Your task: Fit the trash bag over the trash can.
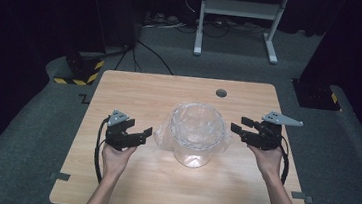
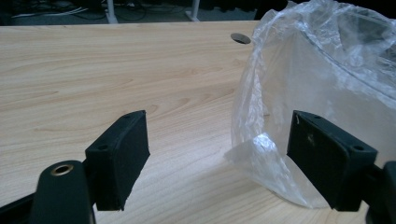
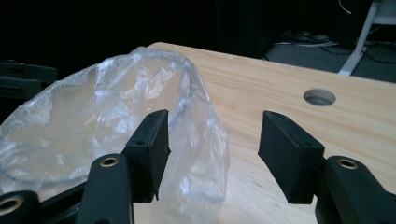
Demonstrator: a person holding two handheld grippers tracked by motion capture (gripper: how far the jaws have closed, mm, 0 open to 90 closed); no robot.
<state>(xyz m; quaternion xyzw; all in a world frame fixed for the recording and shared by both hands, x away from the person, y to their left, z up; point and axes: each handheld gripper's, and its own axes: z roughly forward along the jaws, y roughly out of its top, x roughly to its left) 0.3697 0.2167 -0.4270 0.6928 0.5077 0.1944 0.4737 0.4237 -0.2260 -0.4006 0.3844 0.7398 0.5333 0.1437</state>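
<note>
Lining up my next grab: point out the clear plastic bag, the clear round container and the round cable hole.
clear plastic bag [image 2: 299,56]: left gripper view, side film.
clear round container [image 1: 192,158]: high view, base.
round cable hole [image 3: 319,97]: right gripper view, centre.

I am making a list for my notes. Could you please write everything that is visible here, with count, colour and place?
bag: one, clear plastic, lining the container at table centre, hanging over its rim
container: one, clear, table centre
table: one, light wood, with a round hole near the far edge
stand: one, white, on the floor behind the table
cables: several, black, on the grey floor behind the table
left gripper: one, black, open, left of the bag
right gripper: one, black, open, right of the bag
hands: two, holding the grippers, near edge
</note>
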